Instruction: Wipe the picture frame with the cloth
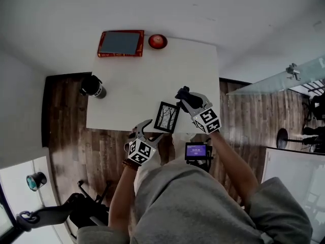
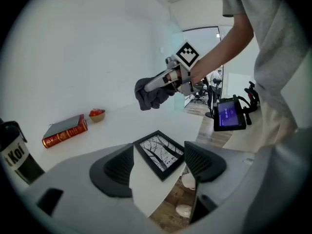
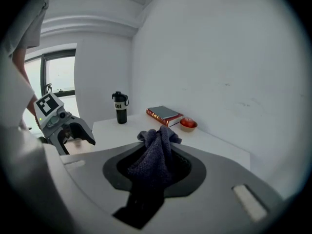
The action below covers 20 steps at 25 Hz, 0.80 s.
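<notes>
White table [image 1: 127,105] over a dark wood floor, seen from above.

- Far left edge of table: black bottle [image 1: 93,86] with a handle on the lid, upright.
- Back edge: red hardcover book [image 1: 121,43] lying flat, grey cover face up. Just to its right, apart from it, a small red bowl [image 1: 158,41].
- Left gripper [image 1: 144,132]: at the near table edge, by the lower left corner of the picture frame [image 1: 167,117]. Claw released, jaws standing wide apart. In the left gripper view the frame's near corner shows in the gap between them, with no pad pressing on it. Cannot tell whether either jaw touches the frame.
- Picture frame: black border, black-and-white print of bare branches. Lies flat on the table close to the near edge, turned slightly askew to that edge.
- Right gripper [image 1: 184,94]: above the table, by the frame's upper right corner. Claw clenched on the cloth [image 3: 157,152], a dark grey knit bunched between the jaws, with a tuft sticking out past the tips. In the left gripper view the cloth hangs clear of the tabletop, beyond the frame.
- Below the table edge, in front of the person: small device [image 1: 197,151] with a lit purple screen.
</notes>
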{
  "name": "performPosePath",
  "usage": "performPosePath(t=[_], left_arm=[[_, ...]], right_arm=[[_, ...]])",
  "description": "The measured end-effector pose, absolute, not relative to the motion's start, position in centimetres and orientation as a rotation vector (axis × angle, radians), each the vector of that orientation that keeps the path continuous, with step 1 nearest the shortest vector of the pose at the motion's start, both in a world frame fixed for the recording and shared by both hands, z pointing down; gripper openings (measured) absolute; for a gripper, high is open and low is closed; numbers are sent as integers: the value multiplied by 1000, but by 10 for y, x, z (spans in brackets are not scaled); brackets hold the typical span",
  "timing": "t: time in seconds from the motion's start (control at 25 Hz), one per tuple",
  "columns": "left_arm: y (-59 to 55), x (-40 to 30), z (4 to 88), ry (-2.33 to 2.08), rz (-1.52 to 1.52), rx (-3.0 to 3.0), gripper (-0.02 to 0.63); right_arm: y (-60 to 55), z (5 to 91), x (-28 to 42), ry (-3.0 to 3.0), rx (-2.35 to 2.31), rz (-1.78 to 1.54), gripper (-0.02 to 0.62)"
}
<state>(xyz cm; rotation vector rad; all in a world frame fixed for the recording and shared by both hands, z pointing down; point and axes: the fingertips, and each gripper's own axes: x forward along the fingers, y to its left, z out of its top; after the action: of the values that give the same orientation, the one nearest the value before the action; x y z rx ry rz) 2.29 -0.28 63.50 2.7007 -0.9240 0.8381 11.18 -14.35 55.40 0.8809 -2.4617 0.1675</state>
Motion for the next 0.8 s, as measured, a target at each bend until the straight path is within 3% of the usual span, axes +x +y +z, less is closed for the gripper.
performPosePath(t=[0.8], left_arm=[[-6,43,730,-818,952,2567,336]], right_arm=[[-140,691,73,-2229,727,291,107]])
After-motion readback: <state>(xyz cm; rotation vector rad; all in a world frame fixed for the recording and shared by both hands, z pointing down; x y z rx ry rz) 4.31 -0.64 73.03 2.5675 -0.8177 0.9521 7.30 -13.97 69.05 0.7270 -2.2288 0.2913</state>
